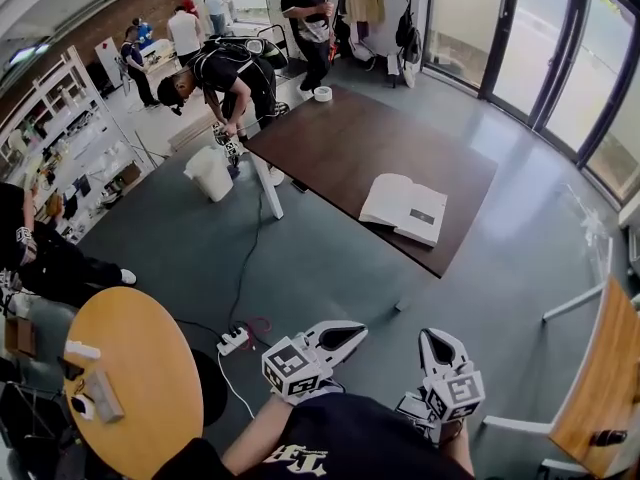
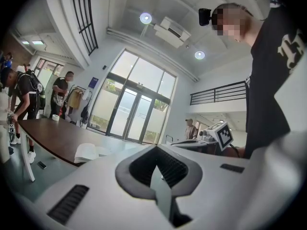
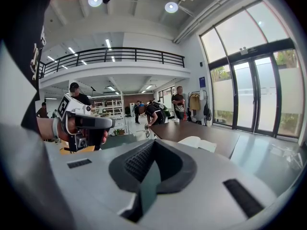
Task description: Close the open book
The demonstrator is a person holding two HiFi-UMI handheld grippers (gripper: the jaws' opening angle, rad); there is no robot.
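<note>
An open book point(image 1: 405, 208) lies with white pages up near the front right corner of a dark brown table point(image 1: 340, 148). Both grippers are held low near my body, well short of the table and apart from the book. My left gripper point(image 1: 358, 328) is shut with nothing in it, and so is my right gripper point(image 1: 432, 336). In the left gripper view the book point(image 2: 88, 152) shows far off beyond the closed left gripper point(image 2: 156, 169). In the right gripper view the book point(image 3: 196, 142) lies on the table point(image 3: 220, 135) past the closed right gripper point(image 3: 152, 164).
A tape roll point(image 1: 323, 93) sits at the table's far corner, where a person point(image 1: 225, 78) bends over. A power strip point(image 1: 233, 341) and its cable lie on the floor. A round wooden table point(image 1: 130, 368) stands at left, another wooden table point(image 1: 600, 378) at right, a white bucket point(image 1: 210, 173) by the table leg.
</note>
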